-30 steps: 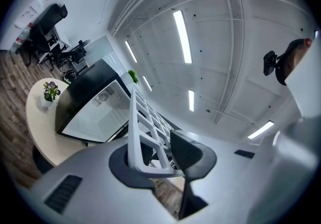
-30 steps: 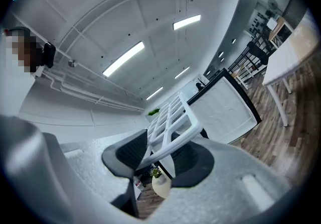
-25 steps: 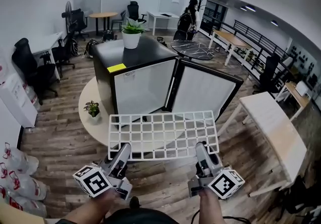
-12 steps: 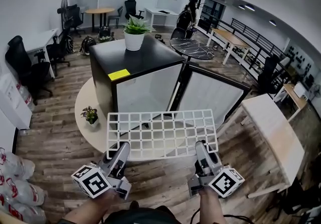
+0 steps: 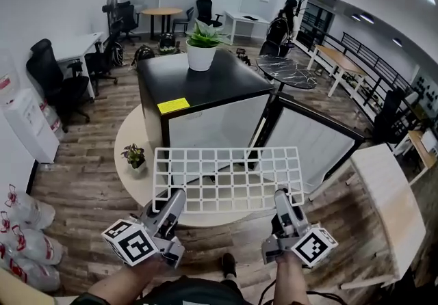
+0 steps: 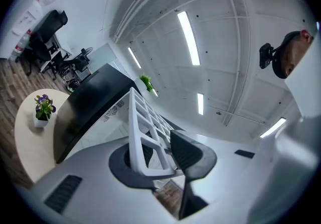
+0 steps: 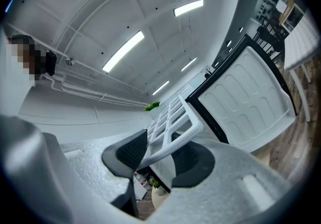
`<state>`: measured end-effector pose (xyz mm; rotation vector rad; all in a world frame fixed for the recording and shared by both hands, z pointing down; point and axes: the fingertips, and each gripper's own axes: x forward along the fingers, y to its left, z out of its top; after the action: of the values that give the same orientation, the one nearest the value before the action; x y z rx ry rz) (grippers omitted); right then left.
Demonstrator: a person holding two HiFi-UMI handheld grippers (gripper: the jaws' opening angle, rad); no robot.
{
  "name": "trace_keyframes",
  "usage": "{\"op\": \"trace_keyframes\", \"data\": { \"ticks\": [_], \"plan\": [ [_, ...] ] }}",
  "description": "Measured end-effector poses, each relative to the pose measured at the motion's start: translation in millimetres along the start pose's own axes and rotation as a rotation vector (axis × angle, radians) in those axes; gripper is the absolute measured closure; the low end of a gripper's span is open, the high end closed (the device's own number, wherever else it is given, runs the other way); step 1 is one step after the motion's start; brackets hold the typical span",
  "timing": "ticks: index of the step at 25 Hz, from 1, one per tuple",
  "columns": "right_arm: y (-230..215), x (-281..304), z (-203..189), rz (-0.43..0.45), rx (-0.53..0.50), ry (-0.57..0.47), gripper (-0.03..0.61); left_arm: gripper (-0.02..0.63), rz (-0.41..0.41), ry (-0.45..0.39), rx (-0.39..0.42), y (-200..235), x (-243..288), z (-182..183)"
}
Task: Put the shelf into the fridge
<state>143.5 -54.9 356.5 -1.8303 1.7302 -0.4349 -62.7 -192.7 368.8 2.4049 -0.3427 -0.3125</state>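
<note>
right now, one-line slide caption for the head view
Left claw and right claw hold a white plastic grid shelf before the open black mini fridge.

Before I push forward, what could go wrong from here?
1. The left gripper and right gripper pinch only the shelf's near edge; the far end hangs unsupported and may sag or twist loose.
2. The open fridge door stands close by the shelf's far right corner and could catch it.
3. The small potted plant on the round table sits left of the shelf; a swing could knock it.
</note>
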Motion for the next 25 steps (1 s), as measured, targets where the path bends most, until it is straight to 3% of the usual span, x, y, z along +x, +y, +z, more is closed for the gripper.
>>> {"op": "trace_keyframes", "data": {
  "ticks": [6, 10, 12, 16, 22, 25],
  "plan": [
    [-46.0, 38.4, 12.1, 0.043, 0.047, 0.093, 0.443, 0.503, 0.097, -0.044, 0.004, 6.3, 29.7, -4.4],
    [-83.7, 58.6, 15.9, 0.017, 0.112, 0.155, 0.443, 0.503, 0.156, -0.070, 0.001, 8.8, 50.6, -9.6],
    [-89.2, 71.1, 18.4, 0.054, 0.122, 0.180, 0.443, 0.503, 0.181, -0.084, -0.005, 12.1, 57.5, -12.3],
    [-121.2, 86.9, 24.3, 0.015, 0.126, 0.234, 0.443, 0.503, 0.227, -0.111, -0.009, 15.1, 76.6, -15.3],
    [-129.2, 118.7, 10.4, 0.103, 0.267, 0.265, 0.443, 0.503, 0.295, -0.128, -0.027, 35.5, 90.2, -22.4],
    [-154.0, 129.7, 14.3, 0.055, 0.120, 0.325, 0.443, 0.503, 0.321, -0.131, -0.035, 44.8, 100.9, -24.0]
  ]
}}
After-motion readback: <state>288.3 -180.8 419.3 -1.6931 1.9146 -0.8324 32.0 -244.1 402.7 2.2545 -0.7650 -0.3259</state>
